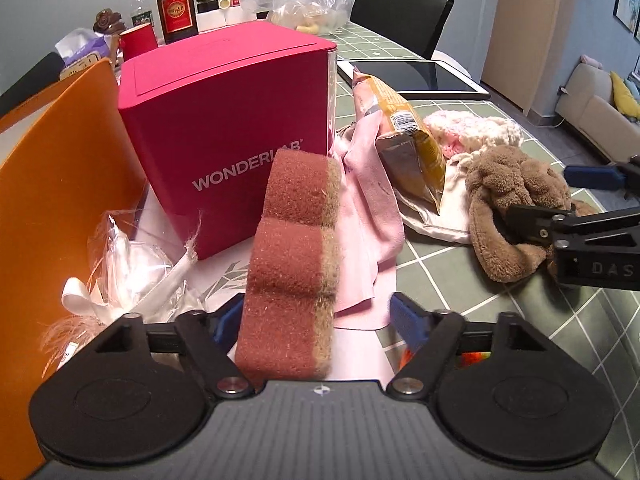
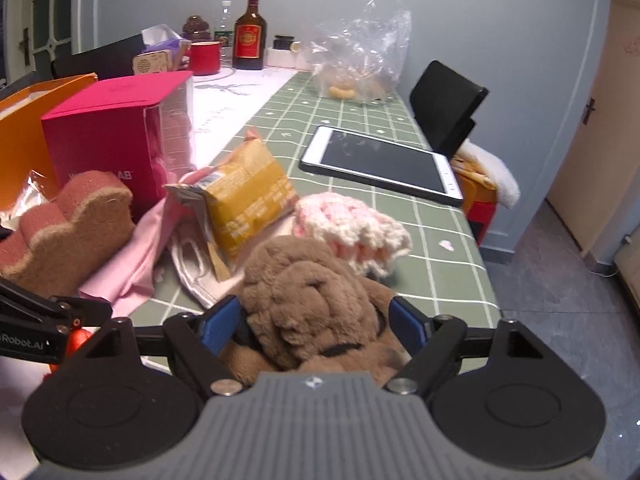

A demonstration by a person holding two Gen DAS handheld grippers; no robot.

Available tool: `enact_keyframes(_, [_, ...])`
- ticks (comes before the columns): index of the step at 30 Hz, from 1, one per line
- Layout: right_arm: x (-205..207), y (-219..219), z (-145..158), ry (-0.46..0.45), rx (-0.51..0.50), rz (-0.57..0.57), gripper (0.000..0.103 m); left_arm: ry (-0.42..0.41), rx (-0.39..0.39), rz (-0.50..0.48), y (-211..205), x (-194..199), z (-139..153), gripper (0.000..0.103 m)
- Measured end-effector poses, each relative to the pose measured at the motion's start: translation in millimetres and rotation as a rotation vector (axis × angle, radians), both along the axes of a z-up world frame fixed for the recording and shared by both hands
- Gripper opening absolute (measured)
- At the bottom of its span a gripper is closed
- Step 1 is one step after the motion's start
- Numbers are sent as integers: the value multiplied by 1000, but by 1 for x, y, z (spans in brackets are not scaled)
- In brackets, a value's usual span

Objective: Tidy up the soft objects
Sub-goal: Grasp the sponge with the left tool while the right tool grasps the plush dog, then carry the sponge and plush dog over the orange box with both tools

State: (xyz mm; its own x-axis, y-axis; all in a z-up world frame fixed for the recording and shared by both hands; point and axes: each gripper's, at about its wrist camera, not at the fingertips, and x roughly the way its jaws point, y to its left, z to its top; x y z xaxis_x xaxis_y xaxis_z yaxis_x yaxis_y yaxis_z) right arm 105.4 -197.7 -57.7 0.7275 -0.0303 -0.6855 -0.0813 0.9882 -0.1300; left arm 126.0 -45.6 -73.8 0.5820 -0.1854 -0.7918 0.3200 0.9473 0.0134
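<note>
Rust-red on its broad face and tan along one edge, the scalloped sponge (image 1: 294, 252) lies straight ahead of the left gripper (image 1: 316, 320), its long axis running away along the line the fingers point, toward the pink box (image 1: 224, 120). Its near end sits between the jaws; the left pad touches its side while the right pad stands clear of it, so the jaws are fairly wide and I judge nothing is clamped yet. The left hand is plainly the nearer one for the sponge. The right gripper (image 2: 312, 326) has the brown plush toy (image 2: 312, 300) bulging up between its blue pads, which lie against the fur on both sides; whether they squeeze or merely bracket it I cannot tell. That toy rests on the green checked tablecloth (image 2: 440, 280), just in front of a pink-and-white crocheted piece (image 2: 352, 228) and beside a yellow snack packet (image 2: 248, 200) lying over a pink cloth (image 2: 132, 256). The box reads "WONDERLAB" in white; the right gripper's body, seen from the left wrist, shows "DAS", and the left one, seen from the right wrist, shows "Robot.AI". The brown bottle's (image 2: 250, 36) red label is too small to read.
</note>
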Motion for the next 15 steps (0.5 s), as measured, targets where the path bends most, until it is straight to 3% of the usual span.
enact_keyframes(7, [-1,-6,0,17,36,-5,54,11,5,19,5,-2,5,45])
enact_keyframes(11, [-6,-16,7,22,83,-12,47,4,10,20,7,-5,10,37])
enact_keyframes(15, [-14,-18,20,2,90,-9,46,-13,6,20,10,-11,18,36])
